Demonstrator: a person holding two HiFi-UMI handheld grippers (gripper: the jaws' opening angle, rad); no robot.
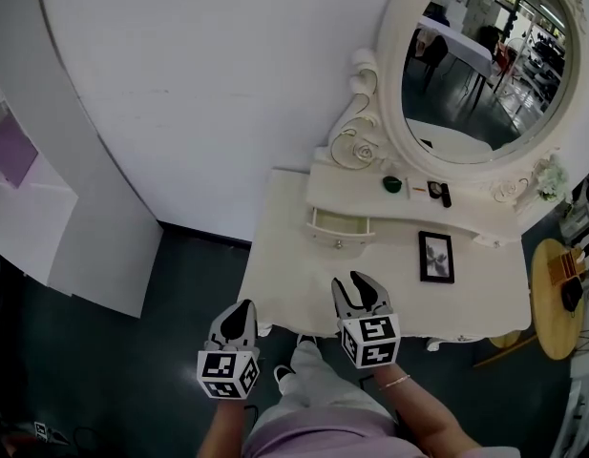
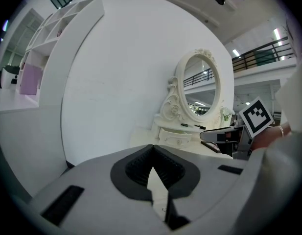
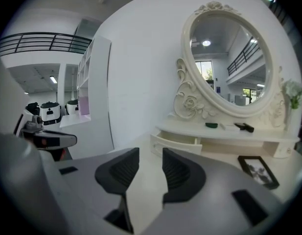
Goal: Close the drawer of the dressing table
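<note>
The cream dressing table (image 1: 284, 284) stands against the white wall under an oval mirror (image 1: 485, 65). Its small drawer (image 1: 340, 225) sits pulled out under the raised shelf; it also shows as the drawer (image 2: 177, 138) and the drawer (image 3: 175, 143) in the two gripper views. My right gripper (image 1: 359, 289) hovers over the tabletop short of the drawer, jaws apart and empty (image 3: 151, 153). My left gripper (image 1: 239, 315) hangs at the table's front left corner, its pads meeting at the tips (image 2: 152, 148) with nothing between them.
A black picture frame (image 1: 435, 256) lies on the tabletop right of the drawer. A green dish (image 1: 392, 184) and dark small items (image 1: 445, 194) rest on the shelf. A round wooden side table (image 1: 558, 299) stands at right, a white shelf unit (image 1: 46, 208) at left.
</note>
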